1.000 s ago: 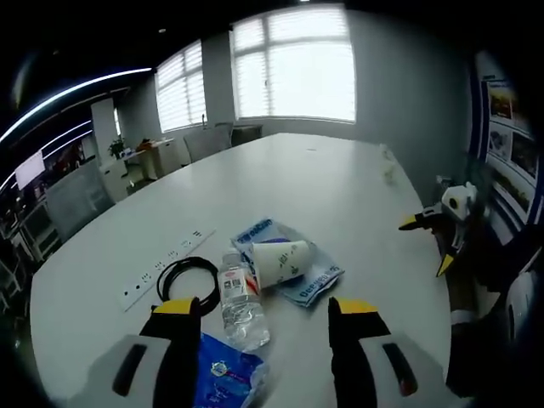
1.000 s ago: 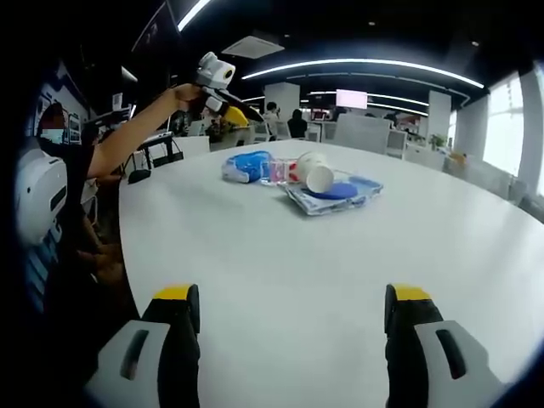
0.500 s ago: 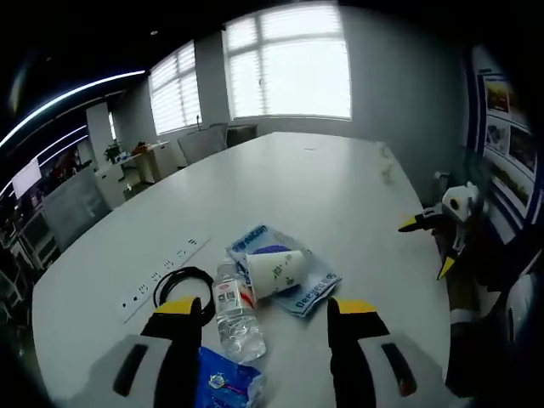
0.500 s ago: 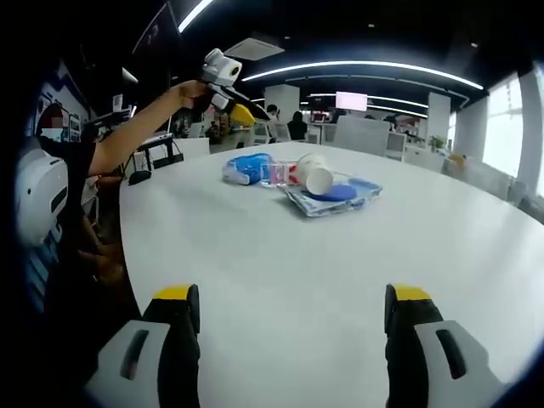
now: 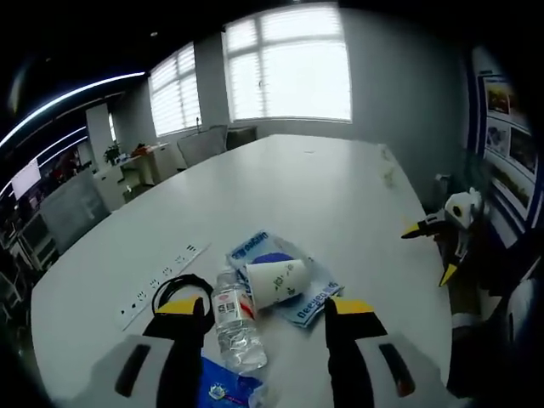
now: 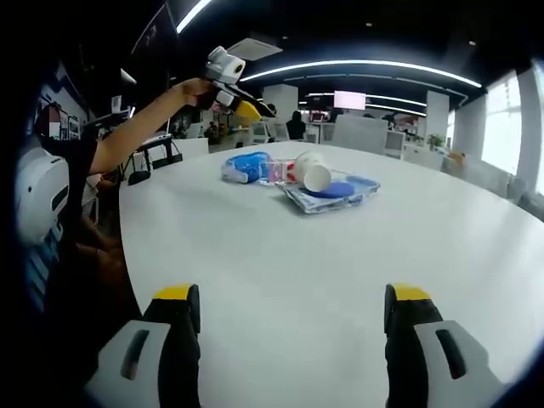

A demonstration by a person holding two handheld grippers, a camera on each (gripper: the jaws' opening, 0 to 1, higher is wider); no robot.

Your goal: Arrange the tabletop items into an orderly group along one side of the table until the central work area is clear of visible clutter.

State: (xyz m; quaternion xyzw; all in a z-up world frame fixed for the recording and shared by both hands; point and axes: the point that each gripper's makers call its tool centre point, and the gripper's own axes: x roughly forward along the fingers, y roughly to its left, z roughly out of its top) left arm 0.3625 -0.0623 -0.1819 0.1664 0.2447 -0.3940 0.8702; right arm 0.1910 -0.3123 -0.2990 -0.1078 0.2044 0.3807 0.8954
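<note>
White counter is seen with a small pile of things near its edge. A paper cup is lying on its side on a blue packet. A clear bottle is lying just beside the cup, with a blue bag and a black cable close by. The left gripper is held above the pile, fingers spread apart and holding nothing. The right gripper is kept well apart from the pile, fingers also spread wide over bare counter.
</note>
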